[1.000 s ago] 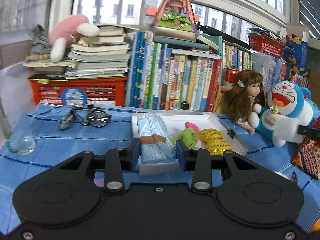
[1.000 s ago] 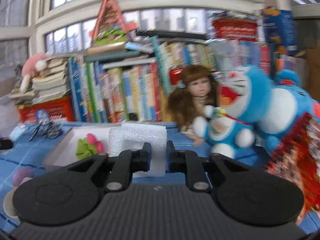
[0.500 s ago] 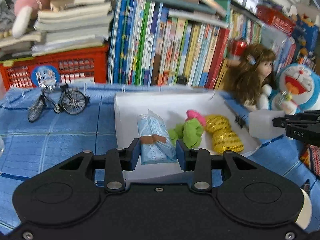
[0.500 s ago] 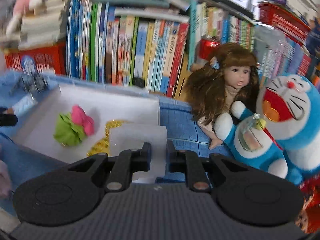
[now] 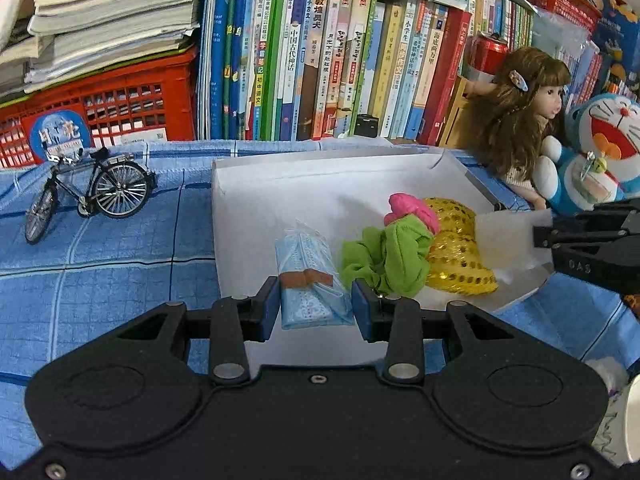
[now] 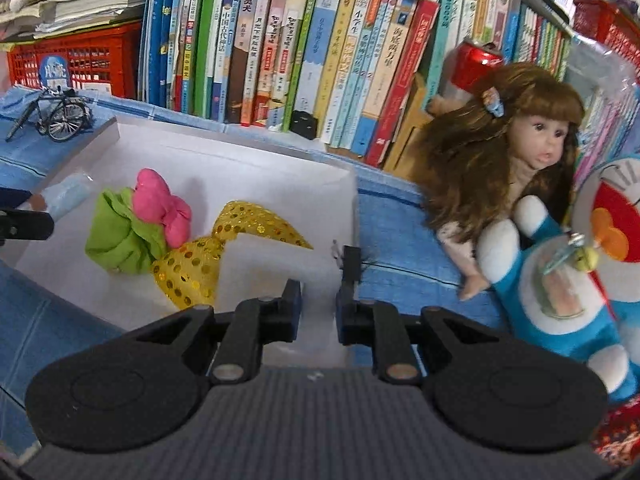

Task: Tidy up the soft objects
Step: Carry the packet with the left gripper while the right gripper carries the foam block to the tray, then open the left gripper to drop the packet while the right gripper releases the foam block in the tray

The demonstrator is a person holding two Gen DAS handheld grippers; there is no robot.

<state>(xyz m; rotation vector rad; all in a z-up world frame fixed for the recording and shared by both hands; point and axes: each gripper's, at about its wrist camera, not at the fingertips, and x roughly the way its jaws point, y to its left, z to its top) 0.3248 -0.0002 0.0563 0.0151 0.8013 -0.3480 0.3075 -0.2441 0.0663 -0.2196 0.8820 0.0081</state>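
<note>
Left wrist view: the left gripper (image 5: 316, 306) pinches a blue mask pack (image 5: 310, 280), long axis pointing up the frame, over the white box (image 5: 280, 184) lower left of the green cloth (image 5: 384, 256). At right, the right gripper (image 6: 318, 310), jaws just parting, has the white foam sheet (image 6: 276, 264) between them, nearer the box's right wall.

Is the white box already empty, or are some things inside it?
Not empty. The white box holds a green cloth with pink bow and a yellow sequin piece.
</note>
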